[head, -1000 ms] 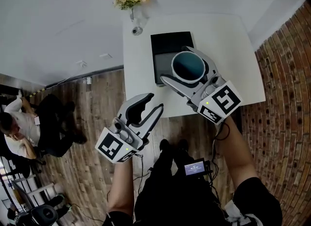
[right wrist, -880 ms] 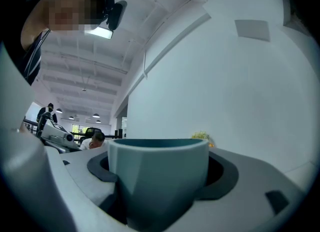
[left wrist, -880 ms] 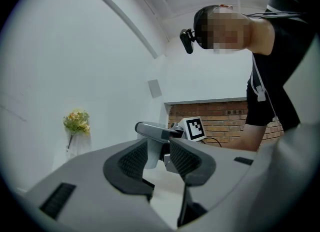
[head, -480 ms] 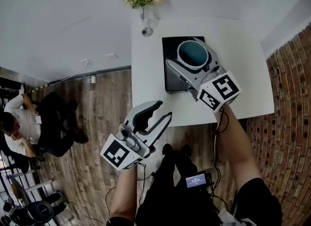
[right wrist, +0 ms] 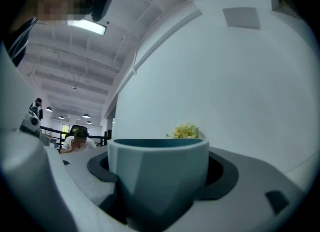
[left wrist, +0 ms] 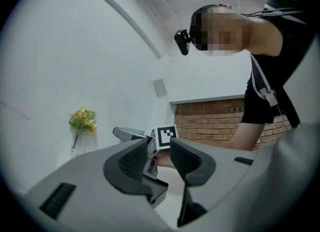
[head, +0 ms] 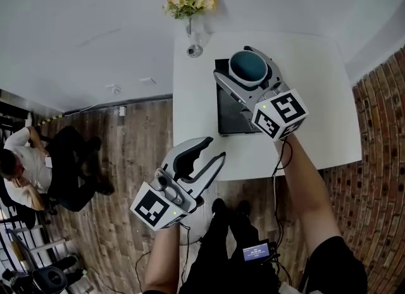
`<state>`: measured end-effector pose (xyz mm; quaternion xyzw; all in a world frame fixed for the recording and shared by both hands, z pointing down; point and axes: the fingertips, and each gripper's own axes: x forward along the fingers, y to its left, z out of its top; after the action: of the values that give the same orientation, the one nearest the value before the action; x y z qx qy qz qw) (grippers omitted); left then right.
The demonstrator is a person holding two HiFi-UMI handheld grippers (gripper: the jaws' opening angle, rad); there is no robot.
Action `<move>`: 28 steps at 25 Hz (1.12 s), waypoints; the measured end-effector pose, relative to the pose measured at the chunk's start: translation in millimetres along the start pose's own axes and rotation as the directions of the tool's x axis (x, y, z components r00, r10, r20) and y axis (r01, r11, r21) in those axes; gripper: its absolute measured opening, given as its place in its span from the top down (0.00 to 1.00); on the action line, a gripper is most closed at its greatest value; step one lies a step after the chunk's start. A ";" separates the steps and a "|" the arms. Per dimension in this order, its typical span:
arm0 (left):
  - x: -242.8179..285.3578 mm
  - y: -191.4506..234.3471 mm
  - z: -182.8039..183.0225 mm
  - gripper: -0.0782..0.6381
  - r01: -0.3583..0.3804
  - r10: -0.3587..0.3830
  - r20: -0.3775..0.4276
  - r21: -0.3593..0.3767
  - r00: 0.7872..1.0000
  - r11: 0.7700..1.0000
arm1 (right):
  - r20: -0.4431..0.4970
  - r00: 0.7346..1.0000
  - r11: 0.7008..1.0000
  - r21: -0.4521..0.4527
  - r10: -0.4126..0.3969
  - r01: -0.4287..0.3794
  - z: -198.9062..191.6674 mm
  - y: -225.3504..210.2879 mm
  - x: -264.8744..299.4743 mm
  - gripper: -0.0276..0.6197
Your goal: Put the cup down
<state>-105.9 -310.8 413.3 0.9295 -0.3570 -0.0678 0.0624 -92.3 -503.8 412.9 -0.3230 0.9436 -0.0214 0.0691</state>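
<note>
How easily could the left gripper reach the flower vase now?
Probably yes: the left gripper is empty, and the table strip up to the flower vase is bare. Its shut jaws would need opening.

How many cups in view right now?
1. The teal cup is clamped in the right hand-held gripper, over the far end of the black box on the white table. None elsewhere, though the box could hide one.
</note>
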 end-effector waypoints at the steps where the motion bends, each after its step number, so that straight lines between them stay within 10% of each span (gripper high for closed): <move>1: 0.4 0.9 -1.3 0.71 -0.001 0.001 0.000 -0.001 1.000 1.000 | -0.003 1.000 1.000 0.001 -0.003 0.003 -3.5 -2.7 3.2 0.31; 28: -15.8 32.0 -31.7 0.71 -0.073 0.072 -0.011 -0.061 0.997 0.996 | -0.084 0.993 0.997 -0.025 -0.081 0.079 -85.7 -63.4 66.0 0.31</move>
<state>-133.1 -321.6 450.9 0.9139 -0.3879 -0.0724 0.0948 -117.8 -594.7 495.3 -0.3602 0.9321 -0.0279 0.0246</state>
